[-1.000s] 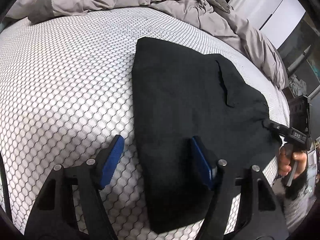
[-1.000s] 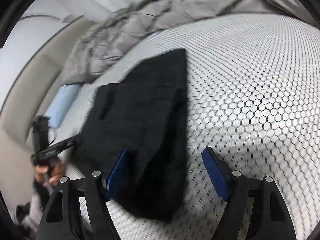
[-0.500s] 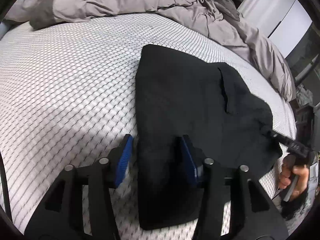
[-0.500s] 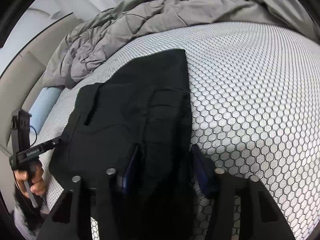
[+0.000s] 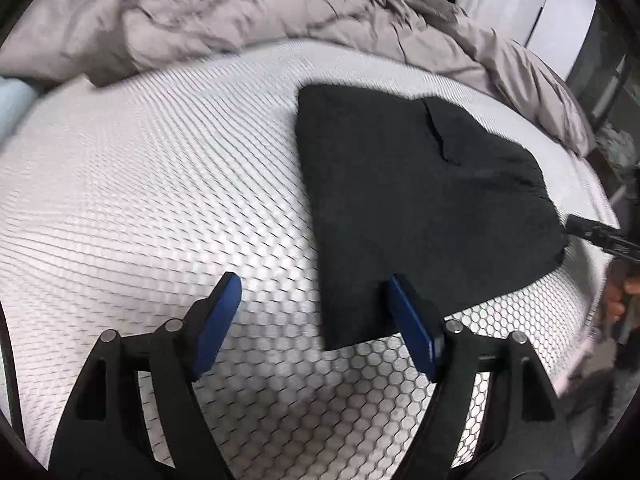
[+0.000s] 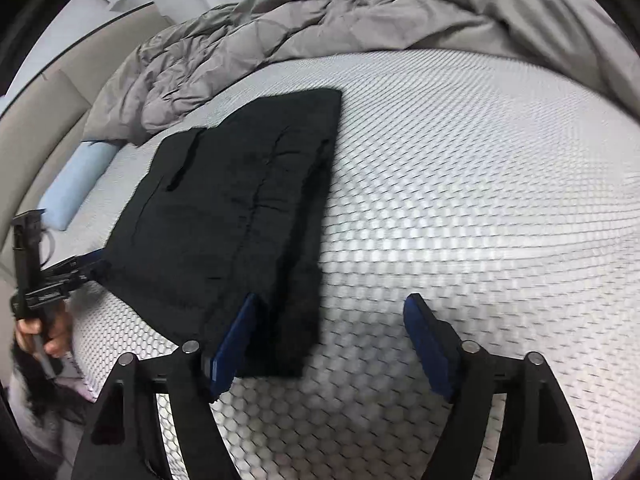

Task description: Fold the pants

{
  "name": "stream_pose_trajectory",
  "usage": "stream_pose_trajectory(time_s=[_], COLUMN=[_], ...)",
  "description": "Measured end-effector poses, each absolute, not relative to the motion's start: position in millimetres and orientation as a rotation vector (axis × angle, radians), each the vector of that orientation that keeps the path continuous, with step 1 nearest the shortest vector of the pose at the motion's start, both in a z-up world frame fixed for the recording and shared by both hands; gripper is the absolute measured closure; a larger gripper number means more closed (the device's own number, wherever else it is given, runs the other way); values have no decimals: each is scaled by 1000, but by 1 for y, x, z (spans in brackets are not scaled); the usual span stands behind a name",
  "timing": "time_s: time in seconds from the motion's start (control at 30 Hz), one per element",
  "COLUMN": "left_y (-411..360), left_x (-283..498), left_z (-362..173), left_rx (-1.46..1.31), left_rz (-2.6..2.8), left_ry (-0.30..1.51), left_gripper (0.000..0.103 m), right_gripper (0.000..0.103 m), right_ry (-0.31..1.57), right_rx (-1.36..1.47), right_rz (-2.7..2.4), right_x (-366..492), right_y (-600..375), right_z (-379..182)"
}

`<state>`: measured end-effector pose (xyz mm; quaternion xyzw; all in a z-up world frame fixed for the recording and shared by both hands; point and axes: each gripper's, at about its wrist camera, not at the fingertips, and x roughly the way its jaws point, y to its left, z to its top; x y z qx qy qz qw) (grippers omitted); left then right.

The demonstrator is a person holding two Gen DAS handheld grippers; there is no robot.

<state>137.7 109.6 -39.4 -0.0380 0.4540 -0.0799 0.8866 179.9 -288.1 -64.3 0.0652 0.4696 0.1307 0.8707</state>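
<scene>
The black pants (image 5: 420, 208) lie folded in a flat packet on the white honeycomb mattress (image 5: 160, 200). My left gripper (image 5: 312, 292) hovers at their near corner with its jaws opening. That corner shows between the blue pads, which do not press on it. In the right wrist view the pants (image 6: 240, 220) lie left of centre. My right gripper (image 6: 332, 312) is over their near edge, jaws opening, nothing pinched. Its left fingertip (image 6: 240, 320) overlaps the cloth. The left gripper (image 6: 96, 264) also appears at the pants' far corner, in a hand (image 6: 44, 332).
A grey duvet (image 5: 240, 12) is bunched along the far side of the bed. A light blue pillow (image 6: 76, 188) lies beside the beige headboard. White cupboard doors (image 5: 560, 8) stand beyond the bed's right edge. The mattress (image 6: 480, 200) shows bare beside the pants.
Both grippers first narrowed around the pants' near edges, then spread wide and drew back and upward. The pants stay flat on the mattress.
</scene>
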Motion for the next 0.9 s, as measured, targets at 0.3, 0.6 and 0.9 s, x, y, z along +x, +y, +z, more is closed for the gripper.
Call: stream_pose_trajectory(time_s=[0.3, 0.6, 0.9], left_y=[93, 70, 61], left_x=[68, 31, 50], left_z=[35, 41, 29], left_rx=[-49, -35, -23], left_rz=[-130, -104, -130], left_ry=[652, 588, 563], left_gripper=[1, 1, 1], right_gripper=[0, 0, 0], right_ry=[712, 605, 603], right_rx=[60, 38, 36], right_rz=[363, 404, 399], right_x=[114, 86, 99], right_y=[-278, -235, -214], right_z=[9, 9, -13])
